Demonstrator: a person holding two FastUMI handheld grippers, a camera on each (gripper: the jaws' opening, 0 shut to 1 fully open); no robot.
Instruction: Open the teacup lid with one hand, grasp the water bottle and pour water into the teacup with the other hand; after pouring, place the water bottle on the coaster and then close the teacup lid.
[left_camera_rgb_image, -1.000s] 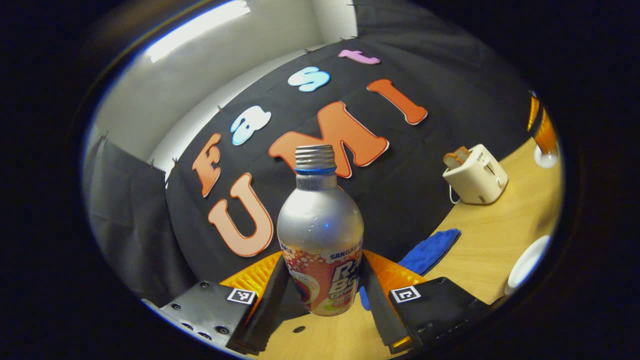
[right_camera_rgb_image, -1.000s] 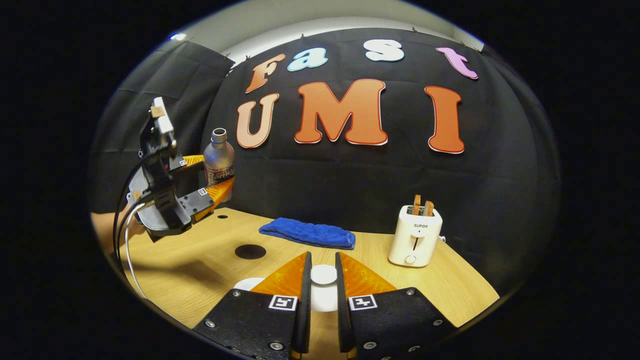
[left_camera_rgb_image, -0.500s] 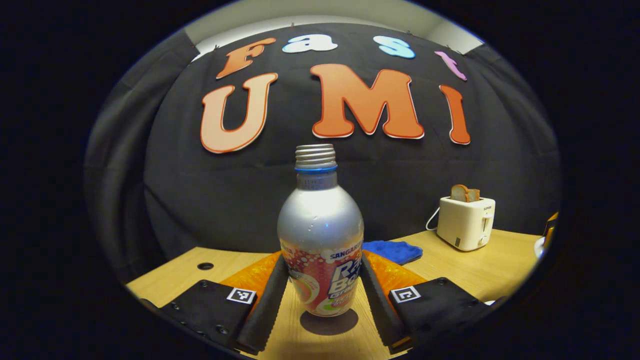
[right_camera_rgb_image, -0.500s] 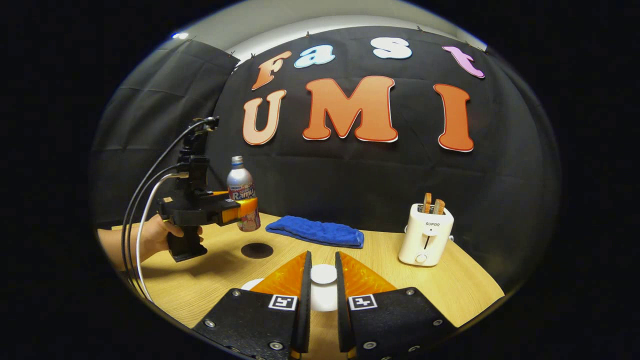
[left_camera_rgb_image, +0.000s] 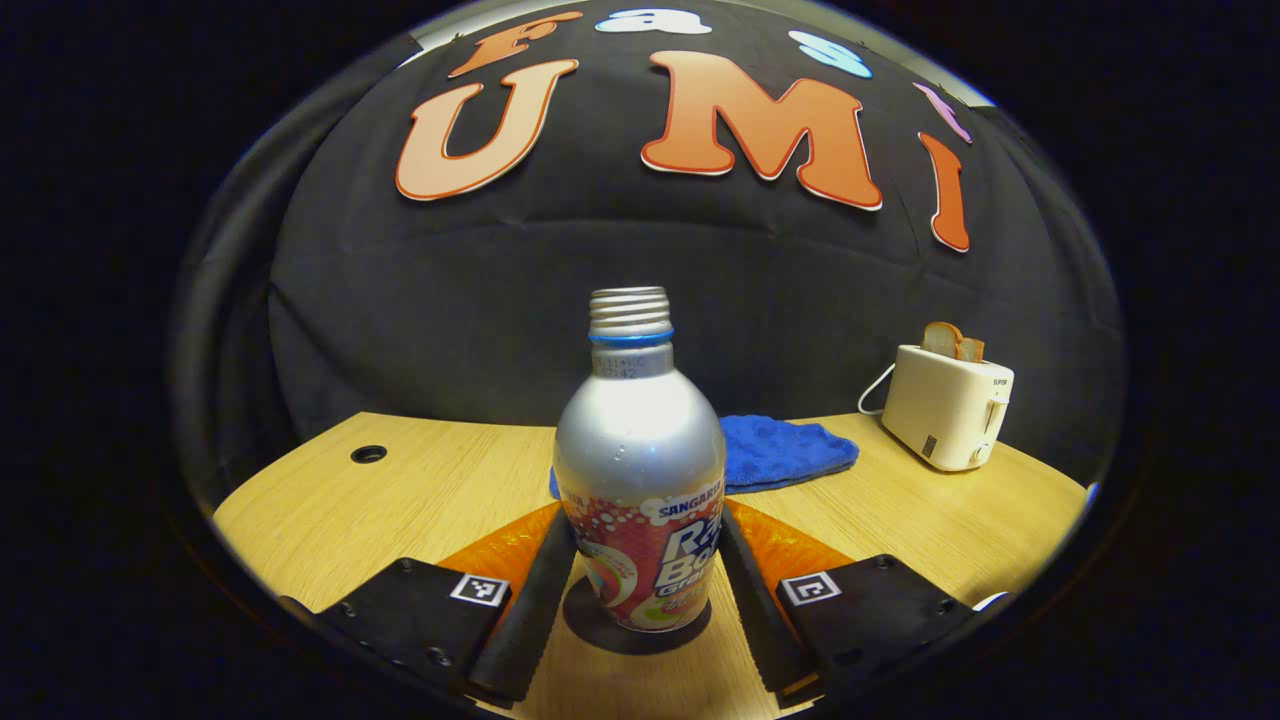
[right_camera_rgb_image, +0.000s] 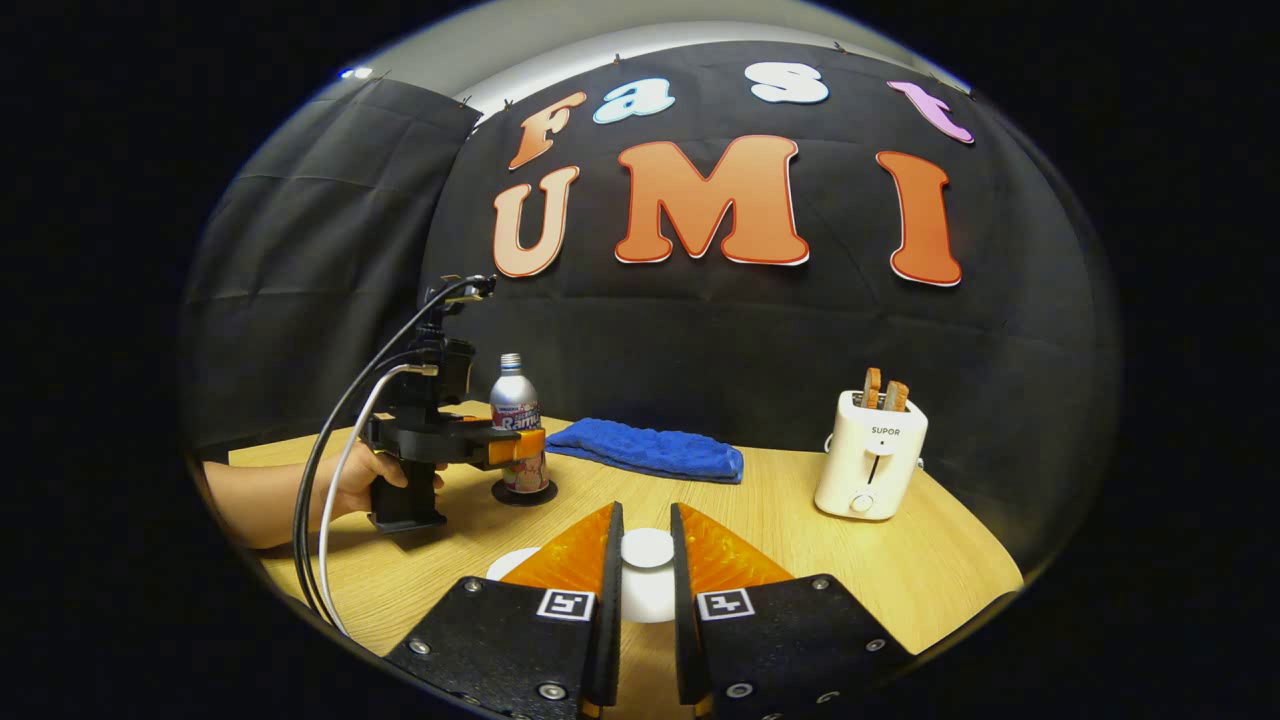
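A silver water bottle (left_camera_rgb_image: 640, 470) with no cap stands upright on the round black coaster (left_camera_rgb_image: 590, 628). My left gripper (left_camera_rgb_image: 645, 520) is shut on its lower body, one finger on each side. The right gripper view shows the same bottle (right_camera_rgb_image: 515, 400) on the coaster (right_camera_rgb_image: 497, 495) at the left, held by the left gripper (right_camera_rgb_image: 520, 447) in a person's hand (right_camera_rgb_image: 358, 482). My right gripper (right_camera_rgb_image: 646, 512) is shut on the white teacup lid (right_camera_rgb_image: 647, 550) and holds it above the table. Part of the white teacup (right_camera_rgb_image: 508, 562) shows low beside its left finger.
A blue cloth (right_camera_rgb_image: 650, 452) lies along the back of the wooden table (right_camera_rgb_image: 780, 520). A white toaster (right_camera_rgb_image: 870, 465) with toast in it stands at the back right. A cable hole (left_camera_rgb_image: 368, 453) sits at the table's far left. Cables (right_camera_rgb_image: 330, 500) hang from the left gripper.
My left gripper has brought the bottle from a tilt in the air down to upright on the coaster. The right gripper has kept the lid almost still.
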